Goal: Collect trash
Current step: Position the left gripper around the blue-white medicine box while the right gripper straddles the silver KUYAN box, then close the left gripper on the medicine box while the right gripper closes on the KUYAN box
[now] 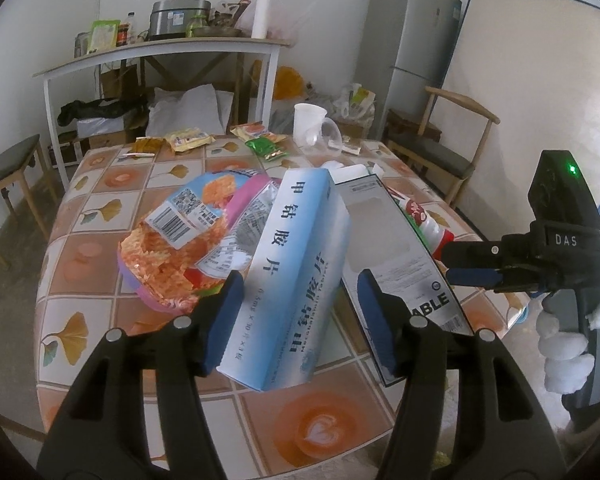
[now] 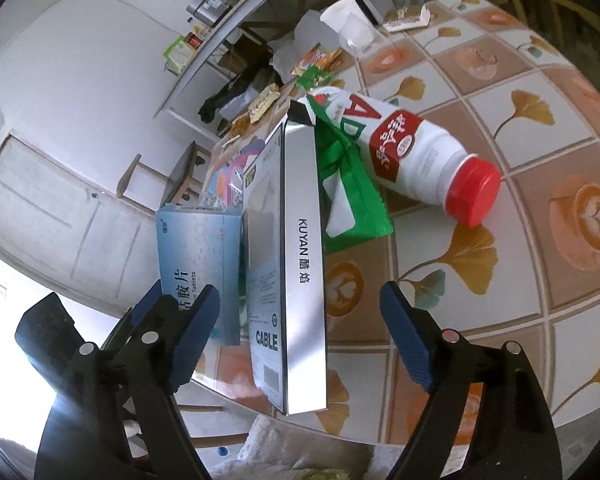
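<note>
- Table: trash is heaped near its close edge.
- Cable box: stiff, light card, standing on edge between the right gripper's wide fingers, untouched; take its narrow sides.
- Pill box: light, crushable, between the left gripper's half-open fingers; whether it is pinched I cannot tell.
- Bottle: lying right, smooth, likely rolls.
- Wrappers: soft, crinkly, left.

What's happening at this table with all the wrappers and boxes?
A person is gathering trash with two handheld grippers. The left gripper has its fingers around a blue medicine box, lifted off the table. The right gripper is open around a silver cable box. A white bottle lies nearby.
</note>
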